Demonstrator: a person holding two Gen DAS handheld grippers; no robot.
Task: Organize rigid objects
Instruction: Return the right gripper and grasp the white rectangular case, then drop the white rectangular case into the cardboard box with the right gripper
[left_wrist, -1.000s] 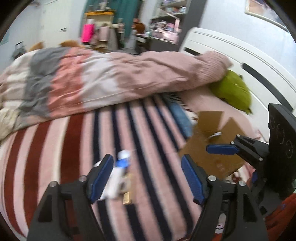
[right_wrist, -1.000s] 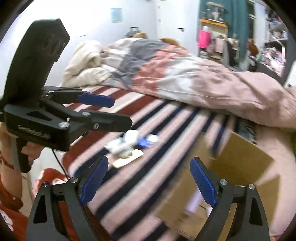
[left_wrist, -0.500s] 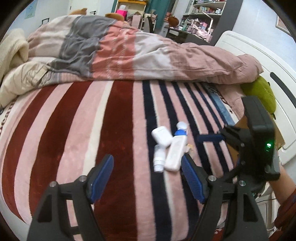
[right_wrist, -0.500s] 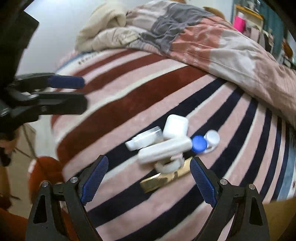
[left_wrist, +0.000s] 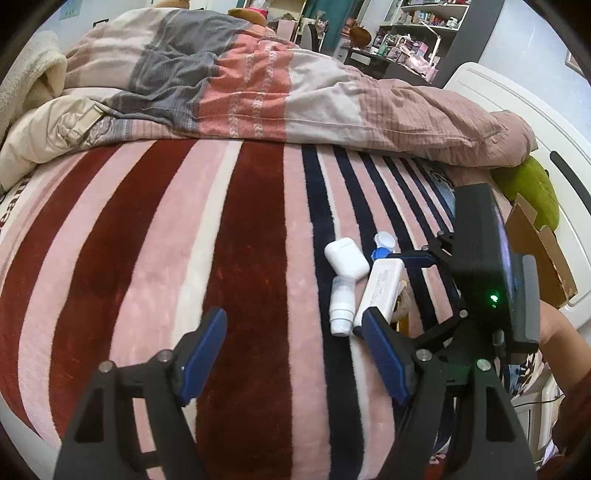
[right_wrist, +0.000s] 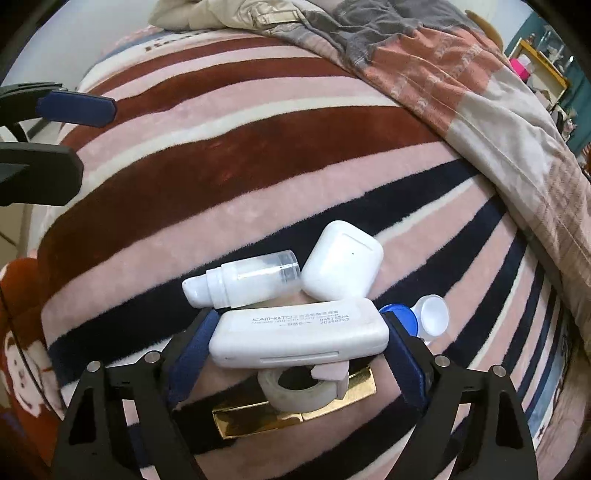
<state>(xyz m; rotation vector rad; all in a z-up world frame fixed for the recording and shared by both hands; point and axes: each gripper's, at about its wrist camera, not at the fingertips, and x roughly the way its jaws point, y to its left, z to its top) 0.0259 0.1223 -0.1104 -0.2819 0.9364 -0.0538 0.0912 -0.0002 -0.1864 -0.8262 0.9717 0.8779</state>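
Note:
A small pile lies on the striped blanket: a long white case, a white earbud case, a small white pump bottle, a blue-and-white lens case, a tape roll and a gold bar. My right gripper has its jaws around the long white case, touching both ends. In the left wrist view the pile lies just ahead of my right finger. My left gripper is open and empty over the blanket.
A rumpled pink, grey and cream duvet lies across the back of the bed. A cardboard box and a green pillow sit by the white headboard at the right. The bed edge runs along the near left.
My right gripper has moved from the cardboard box to the pile and come down around the long white case. My left gripper has swung left and now faces the pile from the side.

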